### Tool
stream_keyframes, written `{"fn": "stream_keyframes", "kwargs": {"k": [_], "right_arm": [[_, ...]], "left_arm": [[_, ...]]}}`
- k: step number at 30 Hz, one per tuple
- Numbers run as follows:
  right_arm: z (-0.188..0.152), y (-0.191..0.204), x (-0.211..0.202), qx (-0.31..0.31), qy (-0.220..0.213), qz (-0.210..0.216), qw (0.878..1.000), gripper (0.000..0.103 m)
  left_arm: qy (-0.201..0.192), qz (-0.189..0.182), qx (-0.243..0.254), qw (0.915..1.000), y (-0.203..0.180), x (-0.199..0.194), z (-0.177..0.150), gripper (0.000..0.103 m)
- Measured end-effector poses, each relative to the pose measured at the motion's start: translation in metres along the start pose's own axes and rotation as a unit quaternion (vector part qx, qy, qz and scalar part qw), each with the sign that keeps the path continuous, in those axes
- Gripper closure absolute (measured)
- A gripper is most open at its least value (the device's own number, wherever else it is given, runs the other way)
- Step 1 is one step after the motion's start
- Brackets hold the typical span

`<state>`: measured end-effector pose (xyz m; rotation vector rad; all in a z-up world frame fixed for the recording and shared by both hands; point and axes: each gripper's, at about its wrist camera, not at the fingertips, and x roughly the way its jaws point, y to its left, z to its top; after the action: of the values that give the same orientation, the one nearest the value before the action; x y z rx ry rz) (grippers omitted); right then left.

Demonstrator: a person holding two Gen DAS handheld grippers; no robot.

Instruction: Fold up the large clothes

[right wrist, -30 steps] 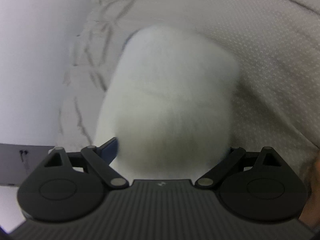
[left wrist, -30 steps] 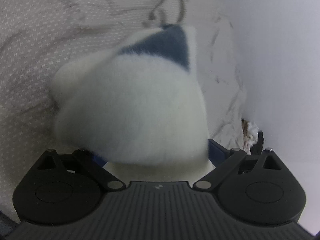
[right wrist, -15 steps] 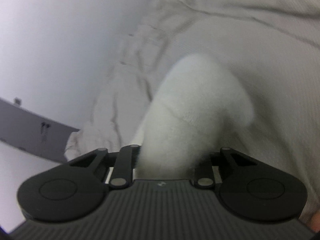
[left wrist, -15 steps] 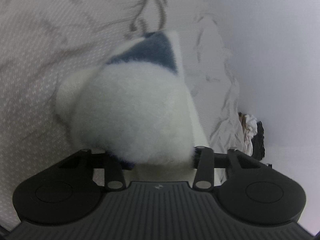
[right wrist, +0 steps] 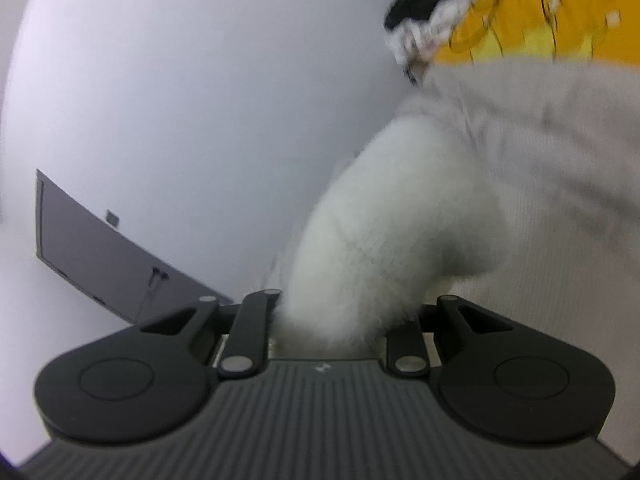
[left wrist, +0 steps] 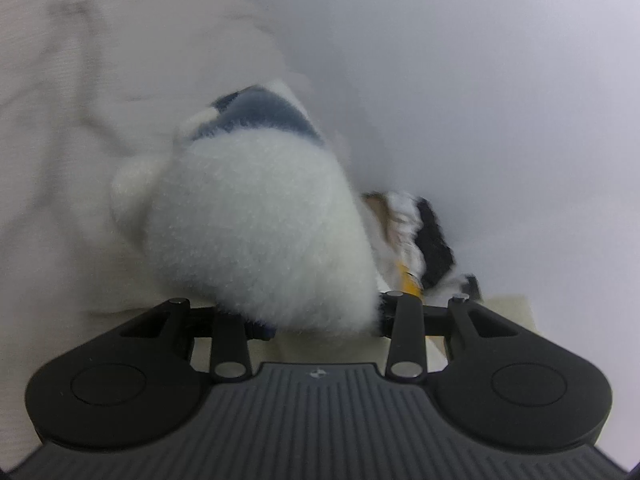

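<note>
Both sets of jaws are clamped on the same fluffy white garment (left wrist: pixel 260 236), each on its own bunch of pile, and both have just been closing onto it. In the left wrist view the left gripper (left wrist: pixel 316 316) has its jaws drawn in partway around a thick wad that fills the gap and bulges forward and to the left of them. In the right wrist view the right gripper (right wrist: pixel 332 320) is pinched tighter on a thinner, sleeve-like roll of the garment that runs up and to the right, away from the jaws.

The relation that matters is that the cloth leaves each pair of jaws going forward and down toward the bed sheet (left wrist: pixel 52 128). Judging from this, the garment hangs or trails between two held points, its long axis across the two hands, and neither hand is plainly nearer to the rest of it. Spreading the hands apart should pull that edge straight.

The garment is a deep, plush fleece, white with a blue-grey patch (left wrist: pixel 260 114) at the far end in the left view; how much still lies on the bed is hidden. Far off to the right, against the pale wall (left wrist: pixel 480 80), sits a heap of other clothes (left wrist: pixel 420 236), black, white and yellow. The sheet is blurred.
</note>
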<state>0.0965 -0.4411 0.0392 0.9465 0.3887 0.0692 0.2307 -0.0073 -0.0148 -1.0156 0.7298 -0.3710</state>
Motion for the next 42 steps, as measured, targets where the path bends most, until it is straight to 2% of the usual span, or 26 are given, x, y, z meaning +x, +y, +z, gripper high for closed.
{"fn": "stream_keyframes", "kwargs": {"k": [6, 10, 14, 18, 23, 28, 31, 34, 42], "right_arm": [[0.073, -0.018, -0.039, -0.046, -0.072, -0.007, 0.996, 0.077], [0.106, -0.049, -0.055, -0.068, -0.115, -0.028, 0.991, 0.077], [0.122, -0.095, -0.06, -0.065, -0.144, -0.05, 0.986, 0.077], [0.116, -0.14, -0.054, -0.059, -0.158, -0.072, 0.983, 0.077], [0.091, -0.183, -0.055, -0.056, -0.156, -0.089, 0.982, 0.077], [0.072, -0.189, -0.061, -0.075, -0.147, -0.088, 0.982, 0.076], [0.062, -0.194, -0.063, -0.074, -0.138, -0.089, 0.984, 0.075], [0.055, -0.201, -0.061, -0.072, -0.131, -0.098, 0.984, 0.072], [0.038, -0.222, -0.067, -0.031, -0.122, -0.106, 0.986, 0.066]], "left_arm": [[0.032, -0.064, 0.05, 0.9962, -0.081, 0.091, -0.015, 0.06], [0.053, -0.094, 0.079, 0.9911, -0.111, 0.158, -0.036, 0.06], [0.073, -0.114, 0.104, 0.9854, -0.116, 0.222, -0.058, 0.06], [0.096, -0.114, 0.122, 0.9813, -0.099, 0.269, -0.083, 0.06], [0.112, -0.108, 0.148, 0.9768, -0.061, 0.289, -0.109, 0.06], [0.123, -0.099, 0.121, 0.98, -0.021, 0.3, -0.117, 0.059], [0.134, -0.087, 0.117, 0.9802, -0.001, 0.297, -0.126, 0.059], [0.135, -0.092, 0.121, 0.9791, 0.016, 0.301, -0.134, 0.056], [0.142, -0.079, 0.149, 0.9754, 0.013, 0.298, -0.143, 0.051]]}}
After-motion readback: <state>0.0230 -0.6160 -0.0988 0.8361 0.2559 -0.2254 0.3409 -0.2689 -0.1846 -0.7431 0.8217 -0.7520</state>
